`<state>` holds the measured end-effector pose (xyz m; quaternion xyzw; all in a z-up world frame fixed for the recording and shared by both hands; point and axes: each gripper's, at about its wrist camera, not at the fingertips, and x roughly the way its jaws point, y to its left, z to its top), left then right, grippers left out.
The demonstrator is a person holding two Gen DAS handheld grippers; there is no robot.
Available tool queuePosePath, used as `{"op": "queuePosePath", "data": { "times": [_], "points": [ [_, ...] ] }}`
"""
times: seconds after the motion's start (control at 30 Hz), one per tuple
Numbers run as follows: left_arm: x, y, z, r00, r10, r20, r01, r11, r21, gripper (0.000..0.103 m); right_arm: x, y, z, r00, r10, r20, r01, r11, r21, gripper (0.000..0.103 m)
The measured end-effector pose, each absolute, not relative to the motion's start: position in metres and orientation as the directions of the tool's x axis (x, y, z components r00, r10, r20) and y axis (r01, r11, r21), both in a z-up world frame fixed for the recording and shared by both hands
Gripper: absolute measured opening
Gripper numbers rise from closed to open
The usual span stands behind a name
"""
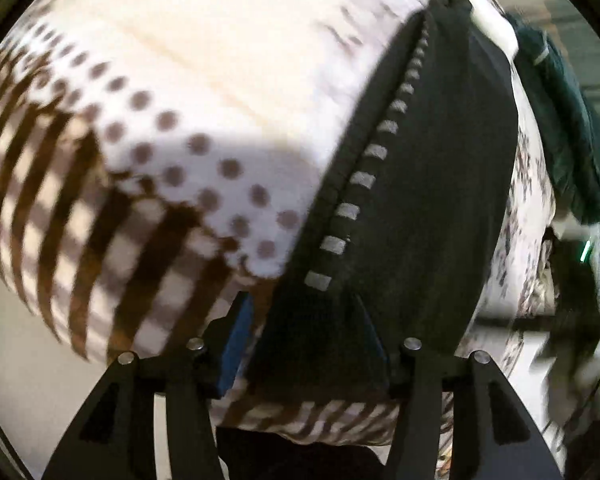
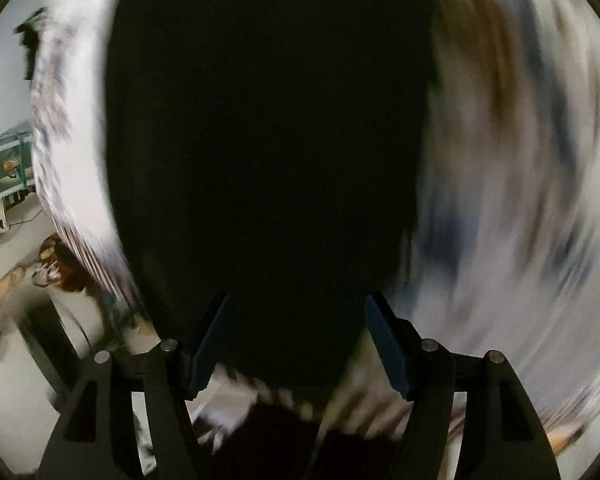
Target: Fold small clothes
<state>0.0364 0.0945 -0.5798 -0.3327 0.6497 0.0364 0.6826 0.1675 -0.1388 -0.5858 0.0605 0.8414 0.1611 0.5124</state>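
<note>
My left gripper (image 1: 304, 344) and right gripper (image 2: 296, 344) are spread over the black cloth (image 1: 420, 200). It lies flat; folding looks partly done.

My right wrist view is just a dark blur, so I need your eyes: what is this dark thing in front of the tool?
Observer: The left wrist view shows it more clearly. It is a dark garment with a row of pale dashes along one seam.
Operator: What does it lie on?
Observer: A pale cloth printed with brown dots and stripes.
Operator: Any other clothes nearby?
Observer: A dark green garment lies beyond it, toward the upper right of that view.
</note>
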Motion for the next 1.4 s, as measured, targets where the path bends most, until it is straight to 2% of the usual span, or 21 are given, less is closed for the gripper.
{"op": "queuePosePath", "data": {
  "times": [0.03, 0.1, 0.13, 0.2, 0.23, 0.37, 0.4, 0.53, 0.57, 0.6, 0.63, 0.67, 0.7, 0.8, 0.93, 0.97, 1.07, 1.1, 1.17, 1.33, 1.4],
  "points": [
    [0.039, 0.09, -0.581, 0.148, -0.379, -0.914, -0.469, 0.786, -0.402, 0.047, 0.135, -0.152, -0.602, -0.501, 0.3, -0.812, 0.009, 0.94, 0.341, 0.07],
    [0.041, 0.081, -0.586, 0.122, -0.363, -0.924, -0.426, 0.821, -0.379, 0.006, 0.099, -0.165, -0.621, -0.519, 0.362, -0.774, 0.102, 0.926, 0.364, 0.07],
    [0.042, 0.078, -0.587, 0.108, -0.35, -0.93, -0.411, 0.837, -0.362, 0.006, 0.085, -0.169, -0.628, -0.513, 0.393, -0.763, 0.135, 0.915, 0.381, 0.068],
    [0.041, 0.074, -0.583, 0.114, -0.317, -0.942, -0.388, 0.858, -0.336, 0.004, 0.063, -0.167, -0.636, -0.479, 0.465, -0.744, 0.179, 0.882, 0.435, 0.045],
    [0.038, 0.075, -0.581, 0.117, -0.308, -0.944, -0.387, 0.861, -0.33, 0.004, 0.058, -0.165, -0.636, -0.468, 0.475, -0.745, 0.173, 0.876, 0.45, 0.01],
    [0.03, 0.083, -0.576, 0.102, -0.331, -0.938, -0.413, 0.844, -0.343, 0.005, 0.039, -0.169, -0.633, -0.42, 0.468, -0.777, 0.185, 0.883, 0.431, 0.01],
    [0.033, 0.084, -0.569, 0.094, -0.343, -0.935, -0.411, 0.842, -0.351, 0.009, 0.037, -0.174, -0.633, -0.421, 0.481, -0.769, 0.201, 0.876, 0.438, 0.01],
    [0.054, 0.088, -0.518, 0.088, -0.329, -0.94, -0.399, 0.853, -0.336, 0.008, 0.055, -0.182, -0.608, -0.437, 0.509, -0.742, 0.196, 0.858, 0.474, 0.02],
    [0.066, 0.092, -0.502, 0.134, -0.343, -0.93, -0.389, 0.844, -0.368, 0.017, 0.062, -0.185, -0.599, -0.428, 0.51, -0.746, 0.185, 0.858, 0.48, 0.028],
    [0.078, 0.097, -0.491, 0.168, -0.345, -0.923, -0.38, 0.842, -0.384, 0.038, 0.074, -0.189, -0.585, -0.4, 0.514, -0.759, 0.169, 0.855, 0.49, 0.035],
    [0.094, 0.102, -0.484, 0.199, -0.348, -0.916, -0.371, 0.839, -0.399, 0.051, 0.09, -0.194, -0.57, -0.355, 0.521, -0.776, 0.161, 0.852, 0.498, 0.048],
    [0.119, 0.107, -0.477, 0.247, -0.359, -0.9, -0.363, 0.827, -0.43, 0.071, 0.108, -0.201, -0.557, -0.307, 0.527, -0.793, 0.166, 0.85, 0.5, 0.053],
    [0.145, 0.112, -0.475, 0.285, -0.374, -0.883, -0.358, 0.813, -0.46, 0.073, 0.124, -0.206, -0.547, -0.27, 0.534, -0.801, 0.18, 0.845, 0.503, 0.053],
    [0.232, 0.114, -0.483, 0.333, -0.391, -0.858, -0.331, 0.803, -0.495, 0.073, 0.191, -0.217, -0.527, -0.16, 0.579, -0.799, 0.236, 0.809, 0.539, 0.053],
    [0.353, 0.083, -0.499, 0.378, -0.408, -0.831, -0.195, 0.842, -0.503, 0.073, 0.282, -0.219, -0.523, -0.043, 0.536, -0.843, 0.247, 0.824, 0.51, 0.053],
    [0.383, 0.07, -0.507, 0.369, -0.389, -0.844, -0.151, 0.871, -0.467, 0.073, 0.311, -0.215, -0.525, -0.019, 0.52, -0.854, 0.241, 0.831, 0.501, 0.053],
    [0.437, 0.056, -0.535, 0.344, -0.228, -0.911, -0.084, 0.959, -0.271, 0.073, 0.376, -0.211, -0.536, 0.023, 0.499, -0.866, 0.253, 0.836, 0.488, 0.053],
    [0.453, 0.056, -0.549, 0.327, -0.161, -0.931, -0.08, 0.977, -0.197, 0.073, 0.401, -0.214, -0.539, 0.029, 0.489, -0.872, 0.251, 0.841, 0.48, 0.053],
    [0.468, 0.068, -0.568, 0.301, -0.099, -0.949, -0.095, 0.987, -0.133, 0.074, 0.439, -0.217, -0.546, 0.038, 0.461, -0.887, 0.24, 0.857, 0.456, 0.053],
    [0.457, 0.12, -0.59, 0.294, -0.215, -0.931, -0.17, 0.947, -0.272, 0.075, 0.501, -0.235, -0.566, 0.072, 0.317, -0.946, 0.233, 0.917, 0.325, 0.053],
    [0.454, 0.123, -0.586, 0.297, -0.24, -0.924, -0.17, 0.939, -0.299, 0.075, 0.508, -0.241, -0.574, 0.062, 0.328, -0.943, 0.269, 0.904, 0.332, 0.053]
  ]
}}
